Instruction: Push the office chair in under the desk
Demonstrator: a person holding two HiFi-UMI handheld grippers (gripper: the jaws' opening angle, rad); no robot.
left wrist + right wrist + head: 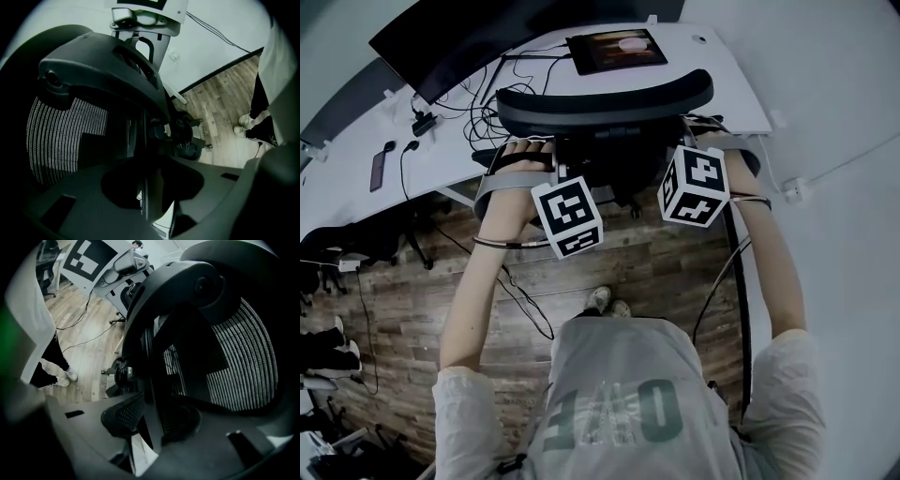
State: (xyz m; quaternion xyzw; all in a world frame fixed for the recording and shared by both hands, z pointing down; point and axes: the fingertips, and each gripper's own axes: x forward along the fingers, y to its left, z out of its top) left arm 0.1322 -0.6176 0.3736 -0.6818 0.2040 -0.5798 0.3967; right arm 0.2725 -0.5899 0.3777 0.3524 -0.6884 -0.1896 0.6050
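Observation:
In the head view, the black office chair (605, 98) stands right in front of me, its curved top rail up against the edge of the white desk (727, 80). Both grippers reach into its back just below that rail. In the left gripper view, a thin upright rib of the chair's back frame (143, 140) runs between the jaws of my left gripper (150, 187), with mesh (61, 136) to the left. In the right gripper view, my right gripper (150, 423) grips a dark strut of the frame (152, 380), its ribbed pad (124, 416) against it.
A dark monitor (431, 47), a tablet (616, 51), a phone (378, 172) and loose cables (478, 117) lie on the desk. Wooden floor (637, 267) stretches behind the chair, under my shoes (605, 302). A white wall (834, 141) is close on the right. Other chairs (356, 244) stand at the left.

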